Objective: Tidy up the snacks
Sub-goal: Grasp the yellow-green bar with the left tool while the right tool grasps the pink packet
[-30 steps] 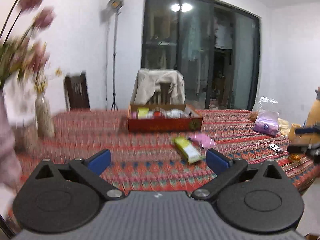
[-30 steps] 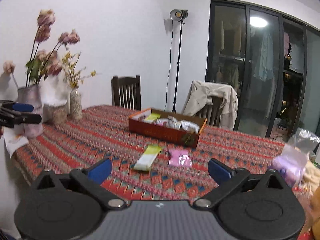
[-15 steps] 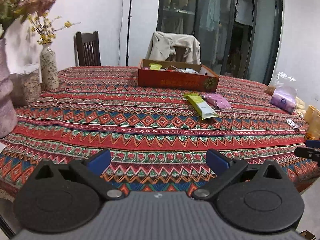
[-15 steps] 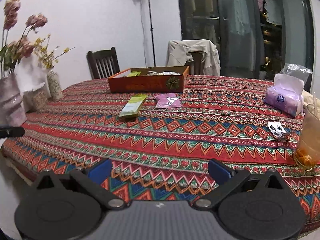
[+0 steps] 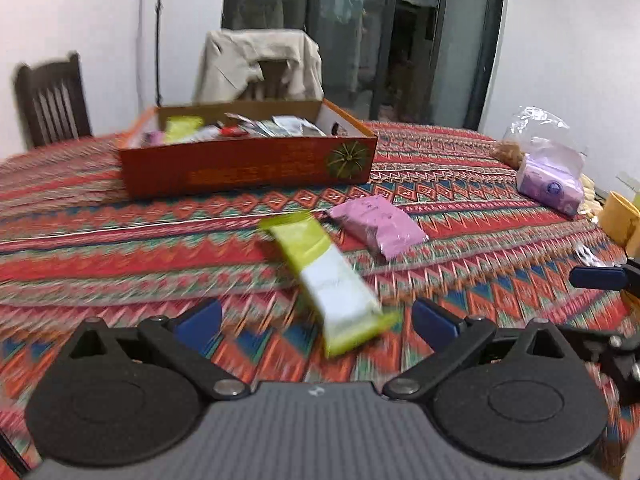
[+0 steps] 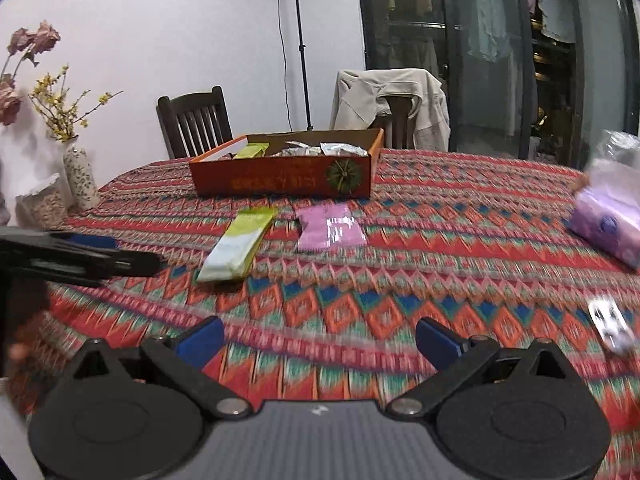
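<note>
A dining room with white walls and dark glass doors is seen, and a table (image 5: 120,240) covered by a red patterned cloth carries everything.

In the left wrist view, the left gripper (image 5: 316,322) is held low over the near edge of the table, its jaws spread wide with nothing between them. The green snack bar (image 5: 328,272) lies flat just ahead, its near end between the two blue pads, slanted toward the right. The pink packet (image 5: 378,226) lies just beyond it to the right, apart from it. The orange box (image 5: 248,168), already partly filled with packets, stands toward the far edge. A tissue pack (image 5: 550,184) is seen near the right edge. The picture is blurred by motion.

In the right wrist view, the right gripper (image 6: 318,340) is also held with jaws spread and empty, well back from the pink packet (image 6: 330,230). The green snack bar (image 6: 240,244) lies left of it, and the left gripper (image 6: 120,258) reaches in from the left edge, near the bar's lower end. The orange box (image 6: 288,178) stands behind both.

The bar is judged to be the left gripper's target. A good grasp would be made across the bar's narrow width, with the wrist turned to match its slant and the pads lowered to the cloth before closing, so the thin wrapper is not pushed away.
</note>
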A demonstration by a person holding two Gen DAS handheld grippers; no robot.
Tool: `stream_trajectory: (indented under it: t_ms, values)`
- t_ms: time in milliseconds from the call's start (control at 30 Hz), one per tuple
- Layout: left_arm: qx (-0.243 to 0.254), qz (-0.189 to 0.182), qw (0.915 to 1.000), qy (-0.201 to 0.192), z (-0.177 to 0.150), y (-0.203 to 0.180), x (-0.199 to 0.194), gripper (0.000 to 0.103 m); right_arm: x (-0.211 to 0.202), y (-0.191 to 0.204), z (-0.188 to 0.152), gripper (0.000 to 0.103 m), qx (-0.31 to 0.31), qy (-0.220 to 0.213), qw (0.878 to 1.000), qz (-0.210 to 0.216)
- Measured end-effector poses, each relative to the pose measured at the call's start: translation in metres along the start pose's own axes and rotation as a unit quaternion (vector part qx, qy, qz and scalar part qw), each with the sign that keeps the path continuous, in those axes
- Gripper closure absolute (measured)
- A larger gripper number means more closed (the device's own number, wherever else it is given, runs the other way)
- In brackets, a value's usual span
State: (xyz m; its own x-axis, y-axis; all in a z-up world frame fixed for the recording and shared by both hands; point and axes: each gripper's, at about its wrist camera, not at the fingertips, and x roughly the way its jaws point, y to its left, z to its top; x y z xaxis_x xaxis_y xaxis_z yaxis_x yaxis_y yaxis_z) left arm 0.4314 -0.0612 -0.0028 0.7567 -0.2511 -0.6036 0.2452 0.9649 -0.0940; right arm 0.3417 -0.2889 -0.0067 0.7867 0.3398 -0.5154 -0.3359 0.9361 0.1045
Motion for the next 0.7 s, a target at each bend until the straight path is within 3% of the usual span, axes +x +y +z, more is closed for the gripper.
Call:
stream_trajectory:
  t_ms: [133, 200, 267, 400, 633, 700]
  values:
    - [-0.033, -0.022, 0.9988, 0.03, 0.021, 0.006, 0.056, 0.001, 0.043, -0.003, 0.033, 0.001, -0.018, -0.006, 1.0, -0.008]
    - [-0.017, -0.009, 0.9994, 0.029, 0.022, 0.005, 0.071, 0.013, 0.067, -0.006, 0.048, 0.002, -0.018, -0.004, 1.0, -0.016]
    - [0.004, -0.015, 0.9995, 0.029, 0.017, 0.007, 0.078, 0.04, 0.094, -0.013, 0.062, 0.002, -0.01, 0.004, 1.0, -0.027]
    - [0.035, -0.035, 0.9987, 0.016, 0.007, 0.019, 0.061, 0.063, 0.139, -0.02, 0.077, 0.002, -0.001, 0.027, 0.999, -0.023]
    - [0.025, -0.007, 0.9997, -0.002, -0.017, 0.053, 0.014, 0.064, 0.202, 0.001, 0.092, 0.003, -0.046, 0.054, 0.997, -0.025]
    - [0.017, 0.004, 0.9997, -0.015, -0.023, 0.06, 0.0, 0.064, 0.214, 0.007, 0.093, 0.018, -0.055, 0.061, 0.996, -0.032]
